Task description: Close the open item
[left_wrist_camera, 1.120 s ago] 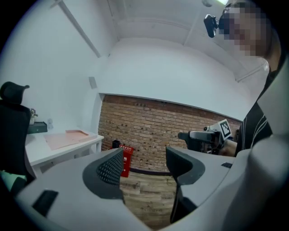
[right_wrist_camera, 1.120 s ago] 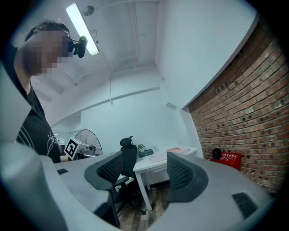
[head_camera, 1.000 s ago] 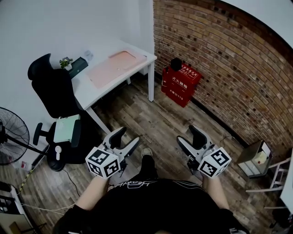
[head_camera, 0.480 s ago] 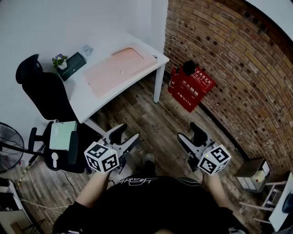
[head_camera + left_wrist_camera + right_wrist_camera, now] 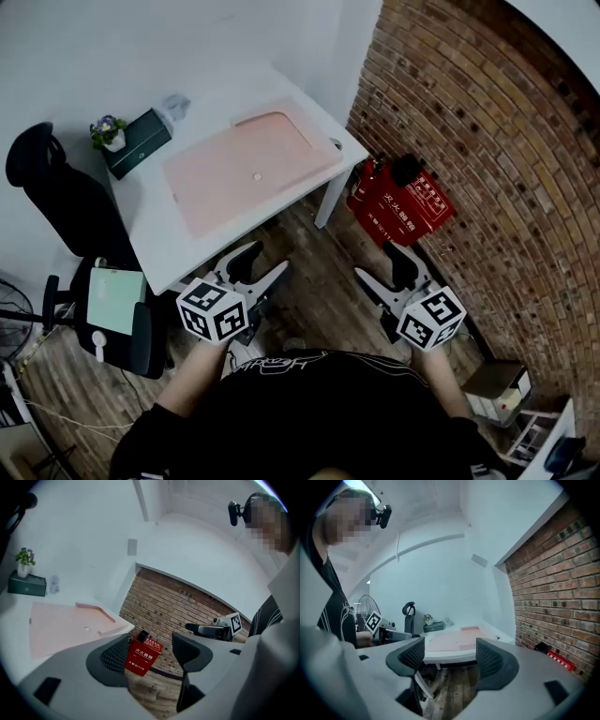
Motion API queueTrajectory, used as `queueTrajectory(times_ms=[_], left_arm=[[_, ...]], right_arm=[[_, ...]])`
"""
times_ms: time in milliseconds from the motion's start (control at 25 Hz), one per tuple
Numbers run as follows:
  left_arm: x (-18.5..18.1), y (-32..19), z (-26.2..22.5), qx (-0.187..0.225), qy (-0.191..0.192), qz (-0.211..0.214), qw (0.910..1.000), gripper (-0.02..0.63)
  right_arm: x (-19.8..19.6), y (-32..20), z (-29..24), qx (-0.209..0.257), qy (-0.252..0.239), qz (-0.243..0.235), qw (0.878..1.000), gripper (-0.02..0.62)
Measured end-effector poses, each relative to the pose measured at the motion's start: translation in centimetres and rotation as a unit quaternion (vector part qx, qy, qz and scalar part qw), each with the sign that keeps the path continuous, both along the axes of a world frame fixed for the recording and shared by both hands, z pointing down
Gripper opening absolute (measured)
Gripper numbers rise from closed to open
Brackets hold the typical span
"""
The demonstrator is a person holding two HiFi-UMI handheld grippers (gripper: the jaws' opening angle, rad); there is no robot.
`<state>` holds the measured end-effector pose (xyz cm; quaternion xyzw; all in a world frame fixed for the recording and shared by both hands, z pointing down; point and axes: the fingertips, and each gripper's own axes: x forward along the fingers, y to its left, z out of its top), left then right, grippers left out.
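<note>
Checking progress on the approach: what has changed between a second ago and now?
The person has walked closer to the white desk, both grippers carried along. The right gripper has just been opening its jaws further, nothing between them. The left gripper stays open, empty; the pink mat is unmoved.

light: bright, even and diffuse in all three views; source can't be pinned down.
cast: both gripper views run cool and bluish on the white walls.
shadows: soft dark patch under the white desk point(image 5: 155, 239) on the wood floor point(image 5: 319, 277); no hard edges.
glare: desk top near blown out, little surface detail.
head view: sharp in the centre; brick wall point(image 5: 487, 122) bows at the right, corners vignette dark.
gripper views: heavy fisheye, black ring round the frame, straight lines bend.
focus: left gripper point(image 5: 152, 651) shell looks slightly soft up close; the background is crisper.
</note>
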<state>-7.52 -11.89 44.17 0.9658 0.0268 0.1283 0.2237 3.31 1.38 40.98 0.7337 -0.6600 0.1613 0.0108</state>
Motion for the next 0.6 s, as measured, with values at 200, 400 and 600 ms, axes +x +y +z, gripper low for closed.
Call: queueTrajectory(times_ms=[200,400,600], left_arm=[[1.4,-3.4,1.3,0.001,-0.017,-0.022,0.9996,0.295],[2.2,-6.3,2.3,0.000,-0.029,-0.058,0.9979,0.295],[3.7,-9.6,2.7,0.004,-0.040,-0.108,0.9934,0.295]], right_arm=[[3.0,-3.7,1.1,-0.004,-0.004,-0.004,1.000,0.342],[5.0,-7.9,2.2,-0.008,-0.007,-0.033,0.999,0.344],[8.7,-12.7,3.3,-0.013,-0.017,-0.071,0.997,0.347]])
